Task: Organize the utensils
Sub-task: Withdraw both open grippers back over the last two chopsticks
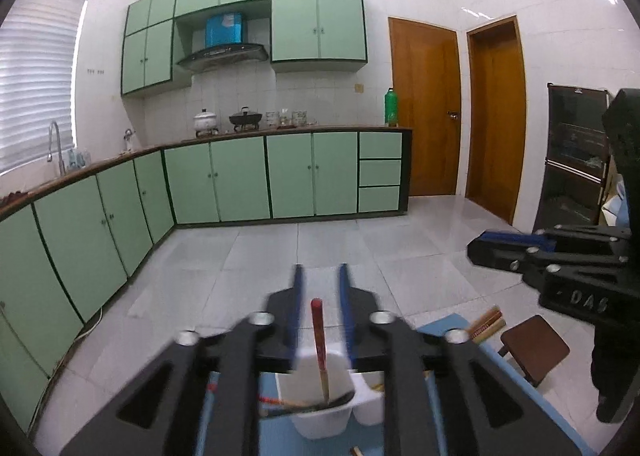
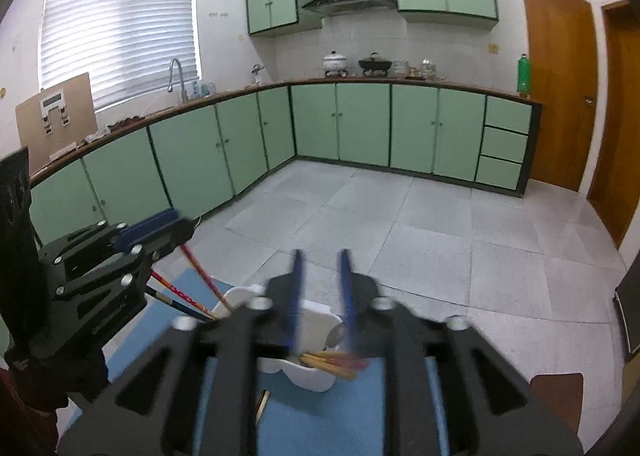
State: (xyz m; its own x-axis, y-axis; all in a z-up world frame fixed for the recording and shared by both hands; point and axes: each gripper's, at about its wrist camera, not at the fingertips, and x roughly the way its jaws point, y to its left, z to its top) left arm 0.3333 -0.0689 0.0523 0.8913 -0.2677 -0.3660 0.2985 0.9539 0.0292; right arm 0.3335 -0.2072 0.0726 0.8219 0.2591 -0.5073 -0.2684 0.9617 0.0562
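- Holder [image 1: 320, 416]: white, multi-cell, sits on the blue mat [image 2: 320, 424] right under both claws. Left view: it's just below and ahead of my left tips. Right view [image 2: 308, 336]: same, just below the right tips.
- Red stick [image 1: 319, 340]: a chopstick, I think. Stands near-upright in the front cell, red end up, long axis rising into the gap between the left blades. Looks apart from both blades, not pinched, though blur makes contact hard to rule out.
- Other sticks lean out of the far-left cell [image 2: 192, 296], tilted toward the left claw's side. One passes close under its body; touching or not, can't tell.
- Tan sticks [image 2: 332, 364] lie near-flat across the right-hand cell, axis running left-right, ends poking toward the right claw's side. A spoon bowl [image 2: 335, 334] shows just behind them.
- Left claw [image 1: 320, 276]: blades parted, released, nothing gripped.
- Right claw [image 2: 320, 260]: blades parted too, empty, hovering over the holder.
- Loose tan sticks [image 1: 486, 322] lie at the mat's right edge beside a brown stool [image 1: 534, 348]; right claw is nearer those.
- My read: the upright red stick is the left claw's pick, with the grip closing across its axis. For the flat tan ones, right claw is nearer but must drop and turn.
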